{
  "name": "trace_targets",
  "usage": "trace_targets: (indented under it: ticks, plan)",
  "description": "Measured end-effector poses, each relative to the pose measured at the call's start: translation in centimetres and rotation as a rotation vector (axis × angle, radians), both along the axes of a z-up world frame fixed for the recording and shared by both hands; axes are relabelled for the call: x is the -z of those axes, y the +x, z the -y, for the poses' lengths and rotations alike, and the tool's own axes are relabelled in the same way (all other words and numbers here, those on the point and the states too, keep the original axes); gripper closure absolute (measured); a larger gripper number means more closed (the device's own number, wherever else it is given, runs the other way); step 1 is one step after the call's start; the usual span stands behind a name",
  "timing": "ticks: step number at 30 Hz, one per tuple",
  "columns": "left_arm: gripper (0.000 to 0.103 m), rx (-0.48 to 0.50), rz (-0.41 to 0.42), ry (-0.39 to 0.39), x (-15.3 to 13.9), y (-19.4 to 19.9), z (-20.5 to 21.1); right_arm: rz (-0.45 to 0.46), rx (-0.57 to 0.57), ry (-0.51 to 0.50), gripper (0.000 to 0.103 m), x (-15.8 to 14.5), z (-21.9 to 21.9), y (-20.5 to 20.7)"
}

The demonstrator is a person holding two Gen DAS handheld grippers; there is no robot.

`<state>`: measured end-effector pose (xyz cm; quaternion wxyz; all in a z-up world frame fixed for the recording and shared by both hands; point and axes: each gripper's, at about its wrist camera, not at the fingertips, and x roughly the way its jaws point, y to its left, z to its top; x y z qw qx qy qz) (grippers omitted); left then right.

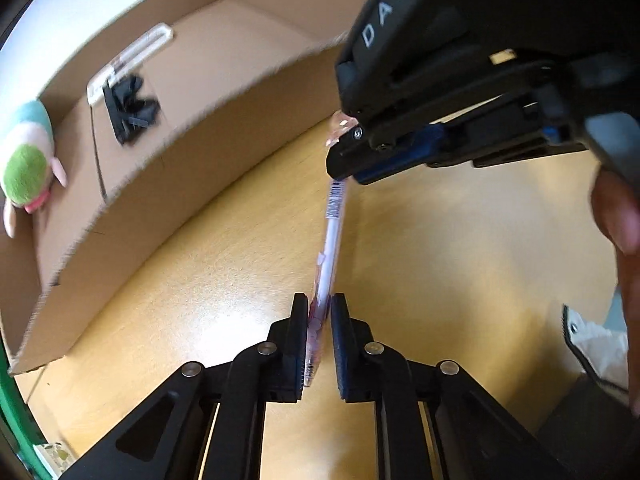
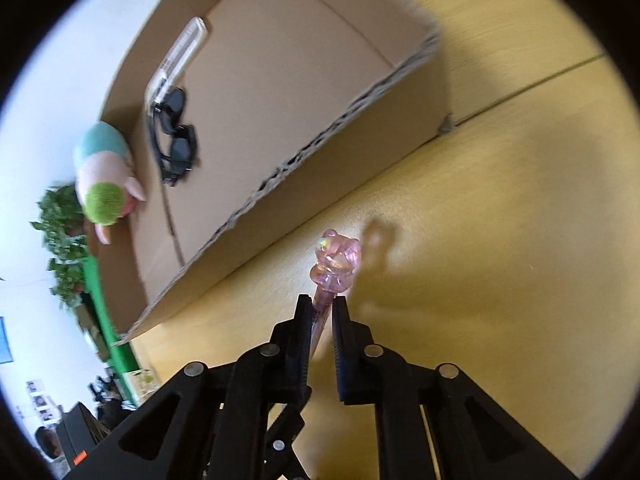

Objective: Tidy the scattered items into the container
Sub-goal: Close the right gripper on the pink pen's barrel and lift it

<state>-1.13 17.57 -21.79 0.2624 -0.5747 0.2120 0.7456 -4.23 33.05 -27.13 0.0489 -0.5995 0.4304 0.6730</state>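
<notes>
Left wrist view: my left gripper (image 1: pixel 319 320) is clenched on the lower barrel of a slim white-and-pink plastic pen (image 1: pixel 331 236), which stands off the yellow wooden surface (image 1: pixel 224 264) beside the near wall of the open brown cardboard box (image 1: pixel 224 128). The right gripper (image 1: pixel 344 164) pinches its upper end. I judge the pen light, stiff and rather slick, so the barrel is the safest place to hold.

Right wrist view: my right gripper (image 2: pixel 322 312) grasps the pen (image 2: pixel 320 312) just below its translucent pink bear-shaped topper (image 2: pixel 336 264), which looks brittle; I would keep the pads off it. The box (image 2: pixel 304 80) already holds black sunglasses (image 2: pixel 176 136), a clear case (image 2: pixel 180 52) and a pastel plush toy (image 2: pixel 106 176).
</notes>
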Motion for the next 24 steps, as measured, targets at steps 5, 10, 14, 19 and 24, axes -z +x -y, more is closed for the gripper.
trace_targets:
  ticks: [5, 10, 14, 19, 24]
  plan:
    - [0.094, -0.006, -0.105, 0.058, -5.5, 1.1, 0.2, -0.063, 0.028, -0.048, 0.102, -3.2, -1.3, 2.1]
    - [0.094, 0.005, -0.093, 0.056, -5.8, 1.9, 0.0, -0.047, 0.015, -0.119, 0.099, -3.0, -1.5, 2.5]
    - [0.094, 0.016, -0.060, 0.034, -4.4, 2.5, -0.3, 0.019, -0.031, -0.220, 0.070, -1.0, 0.2, 1.7]
    - [0.094, 0.007, -0.034, 0.022, -3.0, 2.7, 0.1, 0.080, -0.042, -0.314, 0.047, 1.7, 2.7, 0.9]
    - [0.093, -0.023, -0.043, 0.020, -3.2, 2.4, 0.9, 0.083, -0.062, -0.292, 0.090, 2.7, 3.7, 0.0]
